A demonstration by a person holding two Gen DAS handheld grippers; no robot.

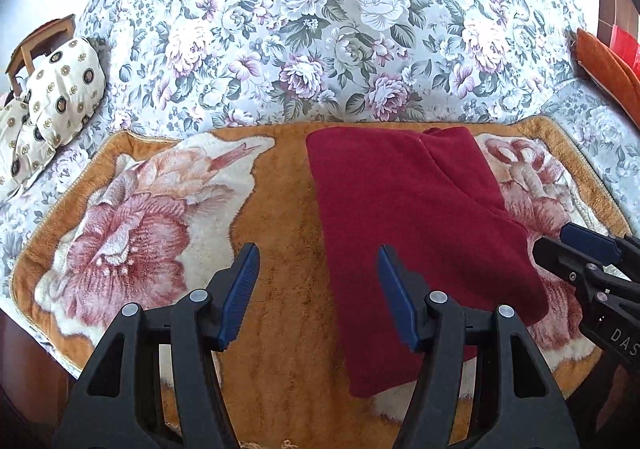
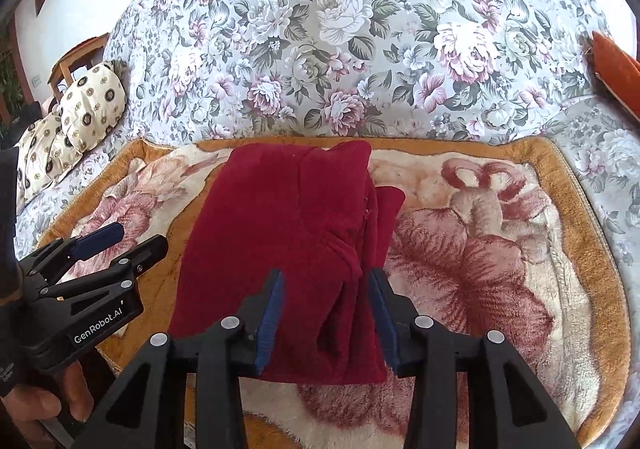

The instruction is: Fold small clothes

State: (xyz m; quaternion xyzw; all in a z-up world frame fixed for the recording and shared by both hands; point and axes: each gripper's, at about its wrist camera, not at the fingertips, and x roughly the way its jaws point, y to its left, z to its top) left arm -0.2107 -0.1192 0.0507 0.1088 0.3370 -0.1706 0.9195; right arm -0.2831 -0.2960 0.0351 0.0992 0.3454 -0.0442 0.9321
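1. Both grippers stand with jaws apart and hold nothing: the left gripper (image 1: 316,289) hovers over the bare orange middle of the blanket (image 1: 280,249) by the garment's left edge, and the right gripper (image 2: 326,313) straddles the stacked layers at its near right edge without clamping them.
2. Largest in view, the floral sofa (image 1: 320,29) carries the blanket; both are soft, so pressing down could sink in and drag the blanket into wrinkles under the fold.
3. Plush pile on the blanket may catch a fingertip, so a low pinch could take blanket along with cloth.
4. Folded lengthwise, the red garment (image 2: 280,241) lies on the blanket's middle, running from the far edge toward the near edge. Several loose layers show at its right side; if the right gripper closes on only some, the stack could slip apart when lifted.
5. Closing off-centre could skew the next fold.
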